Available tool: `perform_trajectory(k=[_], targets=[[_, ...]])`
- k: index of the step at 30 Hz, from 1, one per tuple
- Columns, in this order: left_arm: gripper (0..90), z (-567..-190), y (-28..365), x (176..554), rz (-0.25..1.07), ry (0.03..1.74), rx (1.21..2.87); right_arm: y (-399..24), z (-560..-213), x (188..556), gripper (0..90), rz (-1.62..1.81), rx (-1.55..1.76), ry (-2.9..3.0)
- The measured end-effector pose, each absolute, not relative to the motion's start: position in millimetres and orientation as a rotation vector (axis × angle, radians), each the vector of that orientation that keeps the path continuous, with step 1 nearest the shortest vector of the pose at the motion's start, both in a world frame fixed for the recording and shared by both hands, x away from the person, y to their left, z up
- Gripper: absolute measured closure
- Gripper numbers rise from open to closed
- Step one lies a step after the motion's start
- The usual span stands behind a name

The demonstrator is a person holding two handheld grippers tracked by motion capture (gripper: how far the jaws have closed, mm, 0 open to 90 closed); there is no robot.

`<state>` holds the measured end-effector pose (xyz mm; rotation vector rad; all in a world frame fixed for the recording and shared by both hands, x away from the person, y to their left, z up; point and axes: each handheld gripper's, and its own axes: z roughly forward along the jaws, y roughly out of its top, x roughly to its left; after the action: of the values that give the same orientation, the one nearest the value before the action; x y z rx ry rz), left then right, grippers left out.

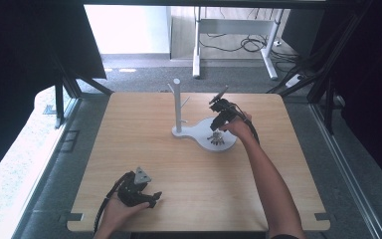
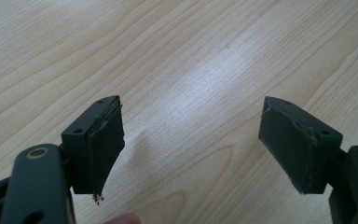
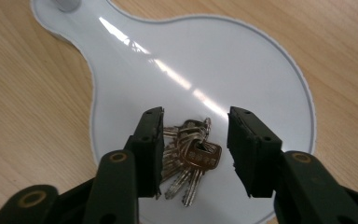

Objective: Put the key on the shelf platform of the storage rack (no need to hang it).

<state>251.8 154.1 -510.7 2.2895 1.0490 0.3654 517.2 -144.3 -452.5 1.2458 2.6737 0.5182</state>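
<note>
High view: we see a wooden tabletop [image 1: 179, 169] with a white stand [image 1: 199, 133] just above the frame's centre. Its upright post [image 1: 177, 102] rises from the narrow left end of a flat base that widens into a round tray at the right.

A bunch of keys [image 1: 216, 139] lies on the round tray. In the right gripper view the keys [image 3: 189, 156] sit at lower centre, fanned out, one brass-coloured key on top, the rest silvery.

The right claw [image 3: 196, 144] hangs over the keys with its jaws apart, one on either side of the bunch; we cannot tell whether they touch it. In the high view the right claw [image 1: 218, 127] is right of centre, hand behind it, forearm running to the bottom edge.

The left claw [image 1: 154, 198] rests at lower left of the high view, well apart from the stand. In the left gripper view the left claw [image 2: 191, 140] is wide open over bare wood, holding nothing.
</note>
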Motion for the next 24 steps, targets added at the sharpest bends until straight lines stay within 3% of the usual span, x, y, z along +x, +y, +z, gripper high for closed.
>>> perform_trajectory(k=[24], targets=[[22.5,-501,155,248,0.374,1.032,2.266,-182,-416,459,48.5,0.665,1.164,2.673]])
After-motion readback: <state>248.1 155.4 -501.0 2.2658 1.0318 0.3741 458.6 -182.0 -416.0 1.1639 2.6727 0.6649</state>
